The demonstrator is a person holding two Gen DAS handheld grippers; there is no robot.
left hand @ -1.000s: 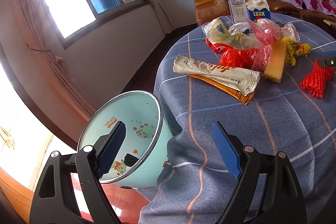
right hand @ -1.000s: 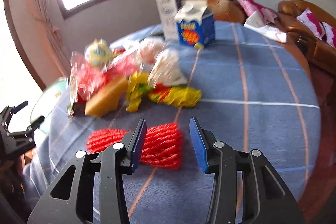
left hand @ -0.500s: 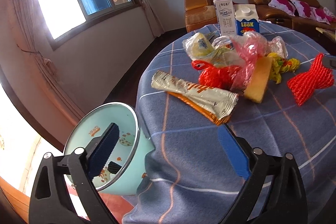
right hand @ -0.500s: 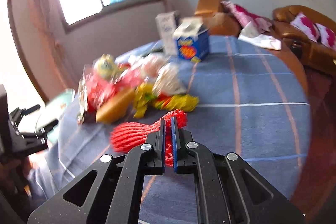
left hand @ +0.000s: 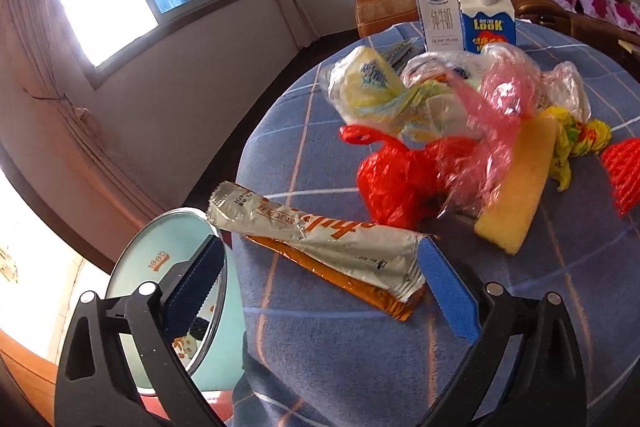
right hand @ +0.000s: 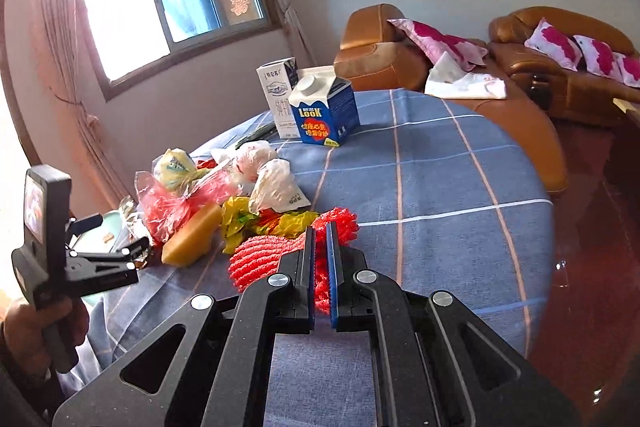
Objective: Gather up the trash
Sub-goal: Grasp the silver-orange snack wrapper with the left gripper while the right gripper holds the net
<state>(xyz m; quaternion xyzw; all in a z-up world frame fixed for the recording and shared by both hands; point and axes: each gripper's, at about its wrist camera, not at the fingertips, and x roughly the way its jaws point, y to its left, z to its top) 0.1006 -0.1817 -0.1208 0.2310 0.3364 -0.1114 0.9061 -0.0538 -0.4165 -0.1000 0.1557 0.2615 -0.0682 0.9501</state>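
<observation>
We are pinching a red foam net sleeve (right hand: pixel 260 259) between the fingers of our right gripper (right hand: pixel 321 267), which are clenched tight on its middle. The sleeve is a ribbed, spongy mesh of bright red, squeezed narrow at the grip and fanning out in a ruffled bunch on each side. It is sitting near the middle of the surface (right hand: pixel 440 167), a round top under a blue checked cloth; whether it is touching the cloth we cannot tell.

Our left gripper (left hand: pixel 320 283) is standing fully released, its blue-padded fingers (left hand: pixel 448 287) spread wide and holding nothing. Lying between them is a long crinkled silver wrapper (left hand: pixel 320 239) with orange lettering, resting on a flat orange wrapper (left hand: pixel 340 283) at the near edge of the surface.

Just beyond the wrappers, a heap of trash is lying together: a crumpled red plastic bag (left hand: pixel 396 183), a clear pink bag (left hand: pixel 488 131), a pale yellow packet in clear film (left hand: pixel 368 83), a yellow sponge wedge (left hand: pixel 516 179) and a knotted yellow wrapper (left hand: pixel 576 139). Further back, a white carton (left hand: pixel 436 11) and a blue carton (left hand: pixel 486 19) are standing upright, side by side.

Below the edge of the surface, behind our left finger, a light blue bin (left hand: pixel 160 267) is standing open-mouthed. A hand (right hand: pixel 36 331) is gripping the left gripper's handle.
</observation>
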